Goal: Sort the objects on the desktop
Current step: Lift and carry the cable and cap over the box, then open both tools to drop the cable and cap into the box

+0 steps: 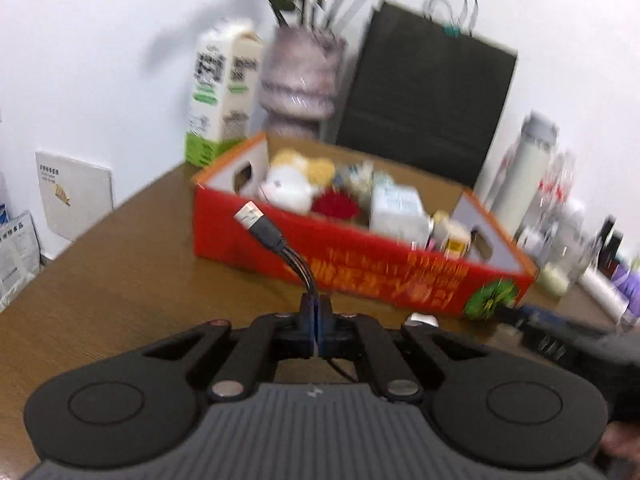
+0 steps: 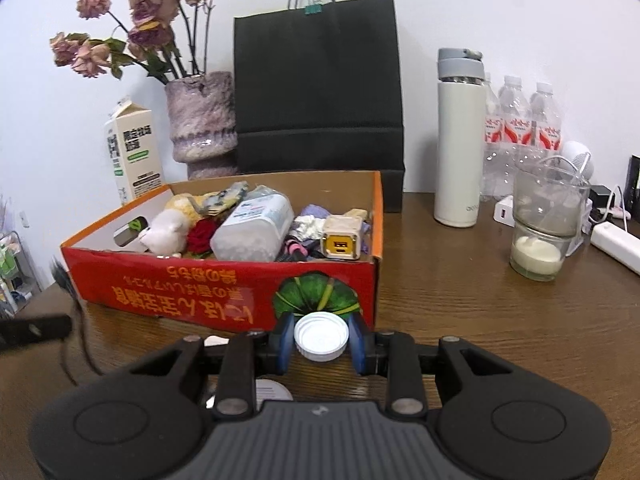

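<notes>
A red cardboard box (image 1: pixel 360 264) (image 2: pixel 180 276) stands on the brown table, filled with a plush toy (image 1: pixel 288 184), a red flower, a wipes pack (image 2: pixel 256 224) and a small charger (image 2: pixel 342 240). My left gripper (image 1: pixel 317 312) is shut on a black USB cable (image 1: pixel 276 240), whose plug end sticks up in front of the box's near wall. My right gripper (image 2: pixel 320 340) holds a white bottle cap (image 2: pixel 320 336) between its blue fingers, just in front of the box's near right corner, low over the table.
Behind the box stand a milk carton (image 2: pixel 134 152), a vase of dried roses (image 2: pixel 202 120) and a black paper bag (image 2: pixel 320 96). To the right are a white thermos (image 2: pixel 458 140), water bottles (image 2: pixel 516 128), a glass candle jar (image 2: pixel 540 232) and a power strip (image 2: pixel 616 240).
</notes>
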`<action>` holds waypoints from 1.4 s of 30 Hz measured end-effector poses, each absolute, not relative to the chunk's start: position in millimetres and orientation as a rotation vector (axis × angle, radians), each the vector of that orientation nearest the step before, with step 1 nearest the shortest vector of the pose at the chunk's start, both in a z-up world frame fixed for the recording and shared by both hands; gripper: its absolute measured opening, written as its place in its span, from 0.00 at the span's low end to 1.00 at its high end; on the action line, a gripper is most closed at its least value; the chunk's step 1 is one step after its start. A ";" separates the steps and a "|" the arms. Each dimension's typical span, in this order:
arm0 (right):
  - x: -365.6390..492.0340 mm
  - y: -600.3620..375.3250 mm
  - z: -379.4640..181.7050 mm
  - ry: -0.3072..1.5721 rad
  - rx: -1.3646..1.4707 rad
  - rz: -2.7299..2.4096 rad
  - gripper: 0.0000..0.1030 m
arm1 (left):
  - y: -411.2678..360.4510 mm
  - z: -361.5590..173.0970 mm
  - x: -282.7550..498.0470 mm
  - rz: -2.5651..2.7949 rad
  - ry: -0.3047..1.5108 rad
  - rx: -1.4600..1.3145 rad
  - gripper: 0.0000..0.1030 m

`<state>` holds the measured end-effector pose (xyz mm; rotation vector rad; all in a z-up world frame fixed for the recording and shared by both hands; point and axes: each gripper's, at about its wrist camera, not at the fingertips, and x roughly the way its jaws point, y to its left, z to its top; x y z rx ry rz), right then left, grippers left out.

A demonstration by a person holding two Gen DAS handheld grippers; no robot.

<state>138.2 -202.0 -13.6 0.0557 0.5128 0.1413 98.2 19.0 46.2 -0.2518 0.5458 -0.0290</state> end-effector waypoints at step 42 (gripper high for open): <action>285.2 -184.3 4.6 0.611 0.015 0.106 0.50 | 10.0 61.4 304.3 -0.386 0.673 -0.011 0.52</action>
